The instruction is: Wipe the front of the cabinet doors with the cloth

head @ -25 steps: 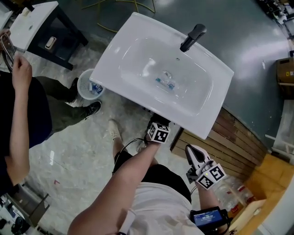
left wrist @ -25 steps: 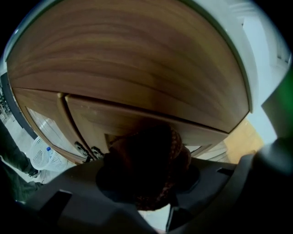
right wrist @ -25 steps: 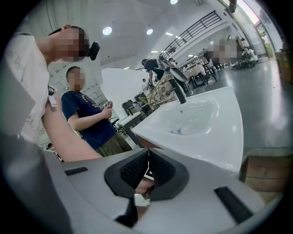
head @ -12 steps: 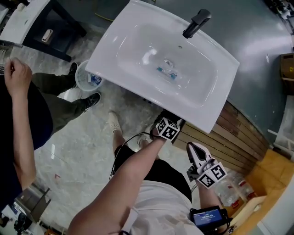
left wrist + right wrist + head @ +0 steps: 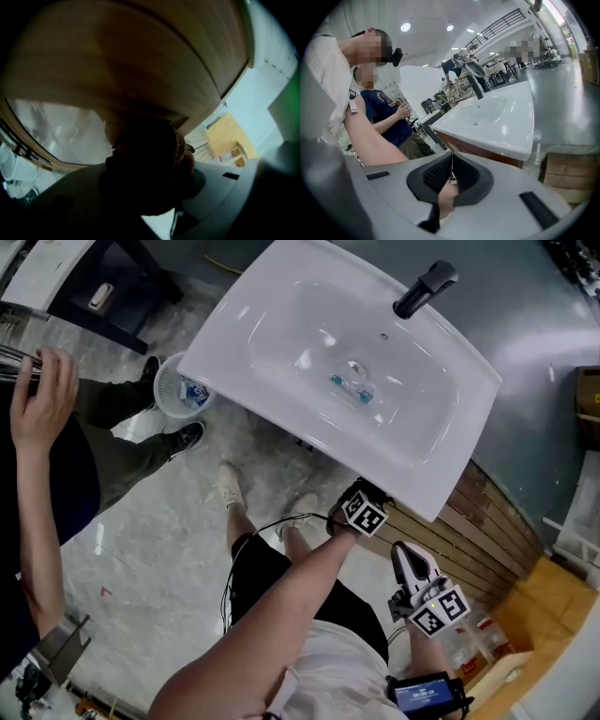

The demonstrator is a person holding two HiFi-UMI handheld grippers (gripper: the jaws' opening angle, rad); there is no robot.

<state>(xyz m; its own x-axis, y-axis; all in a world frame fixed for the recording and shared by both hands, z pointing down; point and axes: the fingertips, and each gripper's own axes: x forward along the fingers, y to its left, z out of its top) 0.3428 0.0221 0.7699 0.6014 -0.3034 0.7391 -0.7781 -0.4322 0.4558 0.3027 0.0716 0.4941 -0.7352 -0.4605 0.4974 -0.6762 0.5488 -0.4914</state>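
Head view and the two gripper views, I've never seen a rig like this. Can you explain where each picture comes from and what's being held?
There is no robot here: someone holds a hand-held gripper in each hand. The head view comes from a camera on their head, looking down on a white sink with a black faucet. Each gripper view comes from a camera riding on that tool. The left hand-held gripper is shut on a brownish cloth, close against the wooden cabinet door under the sink. The right hand-held gripper is off to the side, jaws together with nothing in them. A second person stands at the left.
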